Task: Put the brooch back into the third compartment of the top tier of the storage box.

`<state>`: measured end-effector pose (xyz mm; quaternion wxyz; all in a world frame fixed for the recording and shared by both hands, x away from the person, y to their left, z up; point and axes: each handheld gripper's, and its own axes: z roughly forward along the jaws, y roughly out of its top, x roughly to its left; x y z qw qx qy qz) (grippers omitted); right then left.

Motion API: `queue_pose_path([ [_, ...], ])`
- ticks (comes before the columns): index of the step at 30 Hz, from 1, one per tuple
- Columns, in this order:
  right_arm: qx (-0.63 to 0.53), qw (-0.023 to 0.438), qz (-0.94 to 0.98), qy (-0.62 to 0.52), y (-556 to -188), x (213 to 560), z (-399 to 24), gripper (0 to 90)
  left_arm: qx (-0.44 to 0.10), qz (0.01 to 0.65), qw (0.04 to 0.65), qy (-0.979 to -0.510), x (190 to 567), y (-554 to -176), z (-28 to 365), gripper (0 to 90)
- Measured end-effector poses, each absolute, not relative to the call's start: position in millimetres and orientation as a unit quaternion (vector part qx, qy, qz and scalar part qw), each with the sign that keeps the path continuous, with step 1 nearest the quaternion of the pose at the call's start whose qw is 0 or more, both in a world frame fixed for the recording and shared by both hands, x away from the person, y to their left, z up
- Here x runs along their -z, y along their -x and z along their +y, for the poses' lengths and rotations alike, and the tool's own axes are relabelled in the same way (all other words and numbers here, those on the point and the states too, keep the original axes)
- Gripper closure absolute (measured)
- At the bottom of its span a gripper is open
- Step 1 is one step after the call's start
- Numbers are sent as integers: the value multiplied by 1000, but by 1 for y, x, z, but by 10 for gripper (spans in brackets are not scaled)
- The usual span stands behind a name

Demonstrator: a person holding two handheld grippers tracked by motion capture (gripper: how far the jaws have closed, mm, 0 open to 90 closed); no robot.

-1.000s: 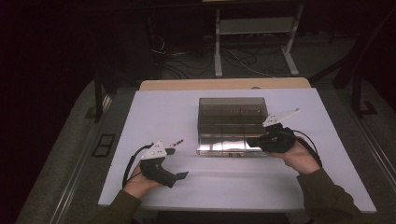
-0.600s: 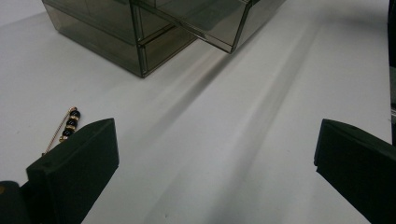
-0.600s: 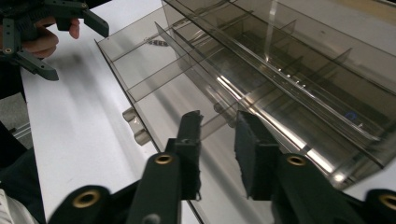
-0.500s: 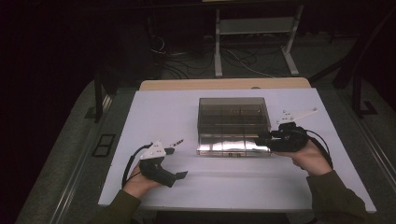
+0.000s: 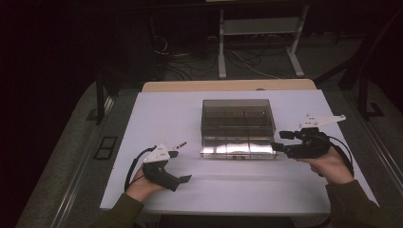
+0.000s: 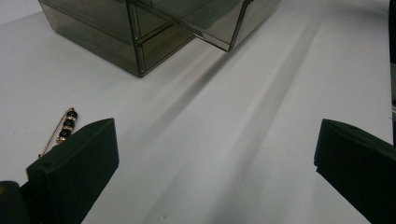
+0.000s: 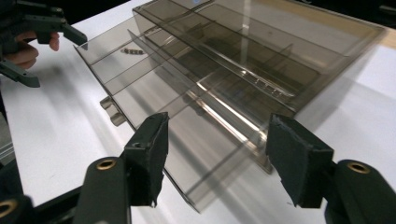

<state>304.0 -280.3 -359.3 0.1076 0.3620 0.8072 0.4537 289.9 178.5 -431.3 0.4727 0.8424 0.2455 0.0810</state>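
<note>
A smoked clear box [image 5: 237,114] stands mid-table with its shallow drawer [image 5: 237,148] pulled out toward me. The right gripper [image 5: 281,141] sits just off the drawer's right front corner. Its jaws have just been opening and stand open, with no pad touching the divided drawer [image 7: 187,116] ahead of the right gripper [image 7: 217,158]. The left gripper [image 5: 179,166] rests at the front left, wide open and empty [image 6: 215,158]. A gold pin with black beads [image 6: 63,130] lies on the table beside its left jaw, near the box [image 6: 140,37]. In the high view the pin [image 5: 179,144] is small.
The white tabletop [image 5: 266,190] has bare room in front of the drawer and on both sides. Behind the table, cables and a metal stand [image 5: 259,42] lie on the dark floor. The other hand and its left gripper [image 7: 32,37] appear far off in the right gripper view.
The right gripper was shut at the drawer's right front corner; it has let go, opened and drawn off to the right. The left gripper, box and drawer have stayed put.
</note>
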Motion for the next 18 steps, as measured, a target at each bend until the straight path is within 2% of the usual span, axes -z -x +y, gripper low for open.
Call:
queue_pose_path([
  [10, -456, 134, 792, -383, -294, 372, -302, 281, -82, 242, 469, -845, 431, -291, 179, 0],
  [18, -451, 158, 781, -403, -287, 388, -311, 253, -80, 240, 468, -846, 431, -290, 178, 0],
])
